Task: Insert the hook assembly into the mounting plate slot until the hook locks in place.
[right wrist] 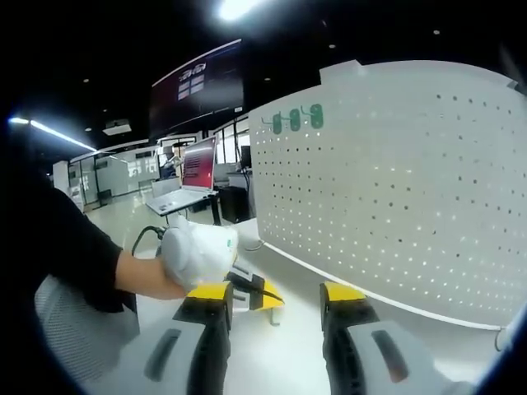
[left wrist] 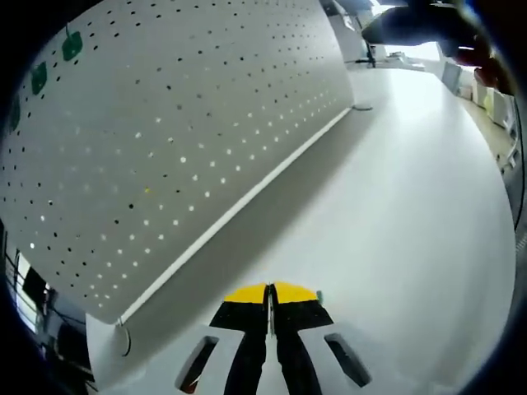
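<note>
right gripper point(right wrist: 276, 306) jaws are gaping wide, holding nothing. left gripper point(left wrist: 271, 294) jaws are pressing together, and whether anything thin is pinched between them i cannot tell. a gloved hand point(right wrist: 198, 253) is gripping the left gripper just beyond. the pegboard point(left wrist: 165, 140) is standing upright on the white table point(left wrist: 395, 206), long axis running along the table. green hooks point(right wrist: 298, 118) are hanging near its top edge, too small to tell their pointing. likely light, stiff; best pinched by the flat tab.
</note>
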